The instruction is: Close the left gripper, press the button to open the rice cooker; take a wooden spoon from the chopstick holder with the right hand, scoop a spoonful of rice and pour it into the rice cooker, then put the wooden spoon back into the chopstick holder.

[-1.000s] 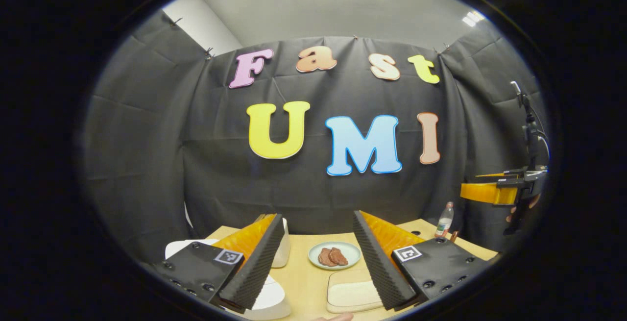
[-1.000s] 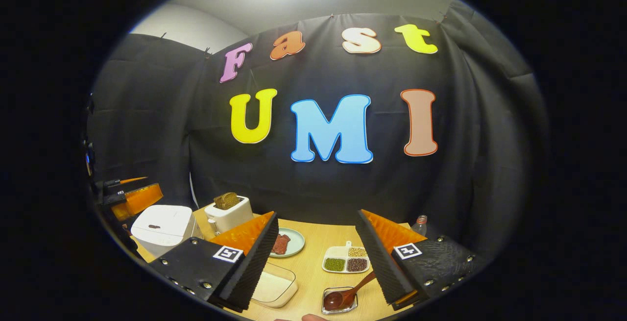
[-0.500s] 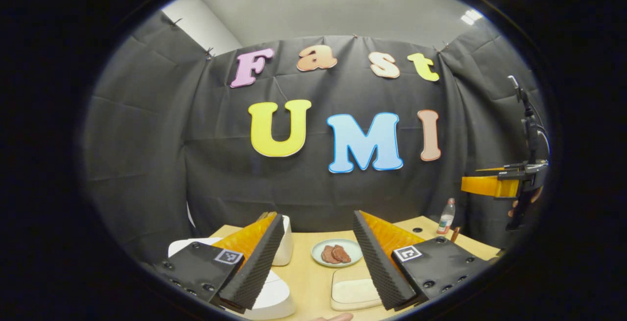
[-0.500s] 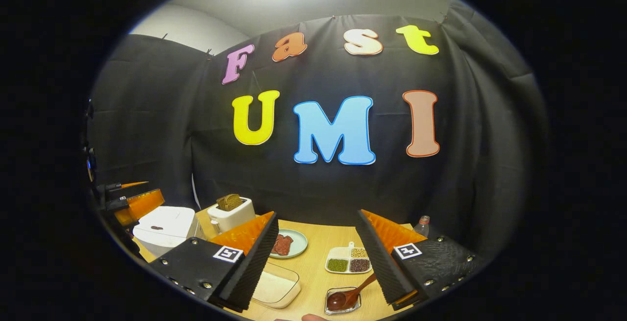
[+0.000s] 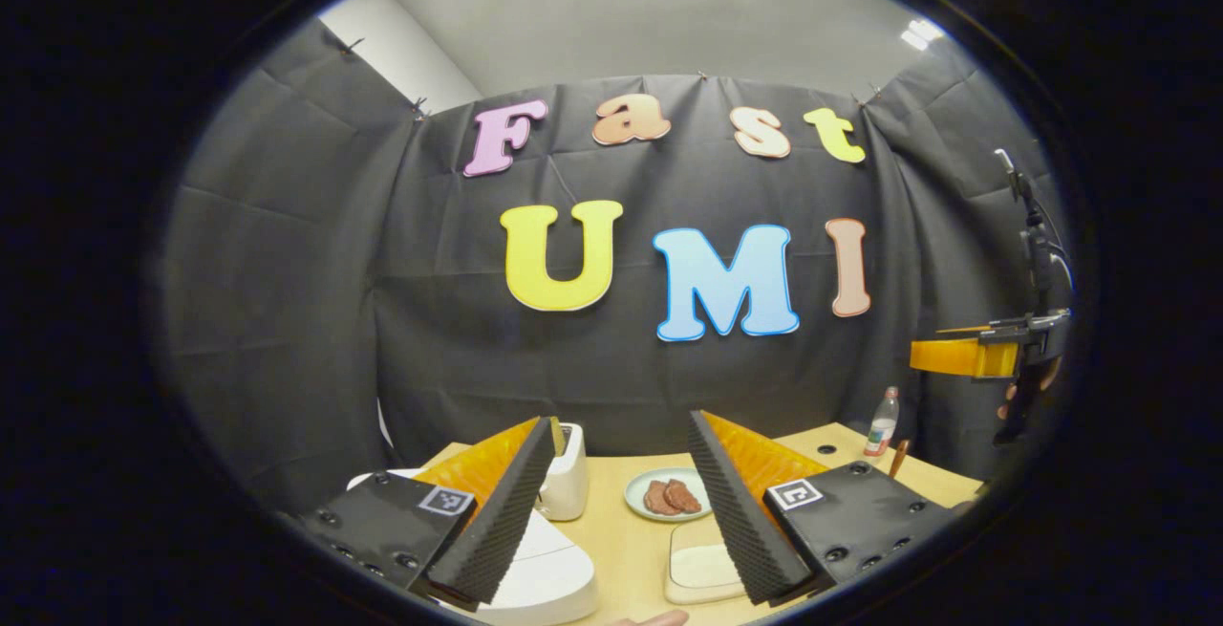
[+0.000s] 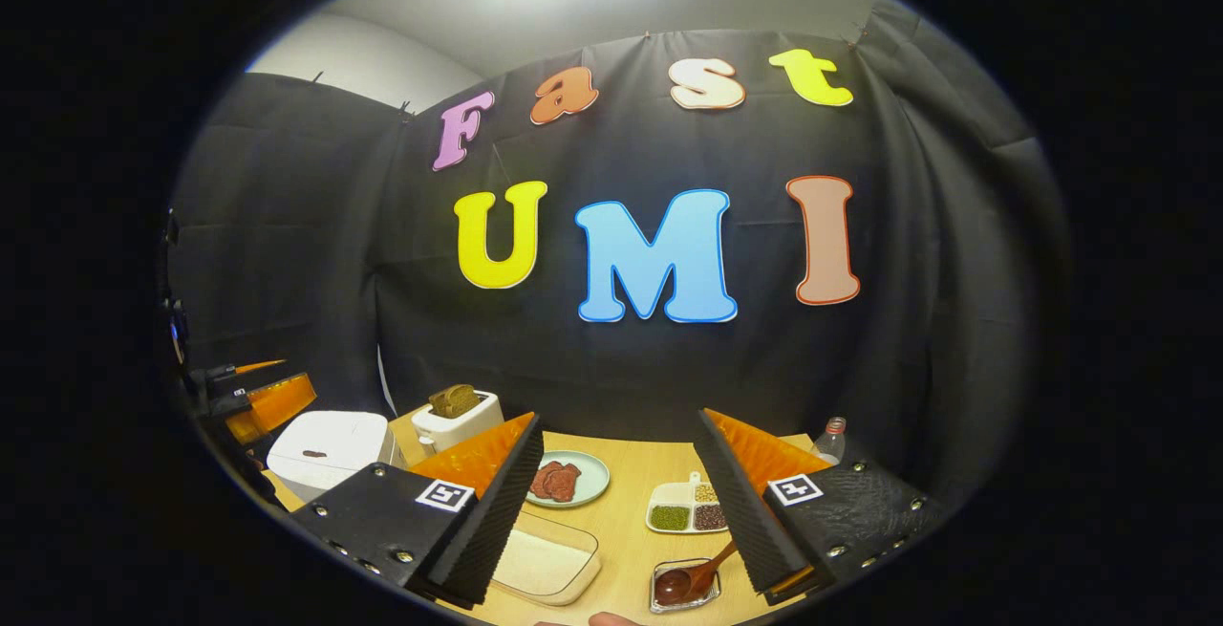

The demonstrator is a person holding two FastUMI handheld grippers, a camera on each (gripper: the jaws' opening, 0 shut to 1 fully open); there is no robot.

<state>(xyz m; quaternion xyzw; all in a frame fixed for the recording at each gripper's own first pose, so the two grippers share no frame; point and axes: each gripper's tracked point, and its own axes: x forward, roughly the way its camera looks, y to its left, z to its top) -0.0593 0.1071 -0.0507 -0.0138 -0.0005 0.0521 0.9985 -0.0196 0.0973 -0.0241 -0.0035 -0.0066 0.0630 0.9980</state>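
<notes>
Both grippers hang above the worktop [image 6: 631, 511] with nothing in them, so the task looks to be at its very start: the first step, shutting the left gripper and pressing the cooker's button, is not yet done.

In the left gripper view, the left gripper [image 5: 621, 502] has its fingers spread wide and empty. The white rice cooker [image 5: 549, 573] lies low and to the left, partly under the left finger, with its lid down. In the right gripper view the same rice cooker [image 6: 325, 444] sits at the left end of the worktop, lid closed, a small dark mark on its top that may be the button; I cannot tell for sure. Beside it stands a toaster [image 6: 457, 419] with a slice in it.

The right gripper [image 6: 616, 502] is likewise wide open and holds nothing. Below it lies a clear tray of rice [image 6: 549, 564], and just to the right the wooden spoon [image 6: 693, 580] rests with its bowl in a small glass holder [image 6: 684, 588], the handle slanting up toward the right finger. A plate of meat [image 6: 564, 480] and a divided dish of beans [image 6: 686, 513] sit farther back.

The next move, as I judge it, calls for bringing the left fingers together and lowering them onto the cooker's button. The right gripper need only wait near the spoon.
</notes>
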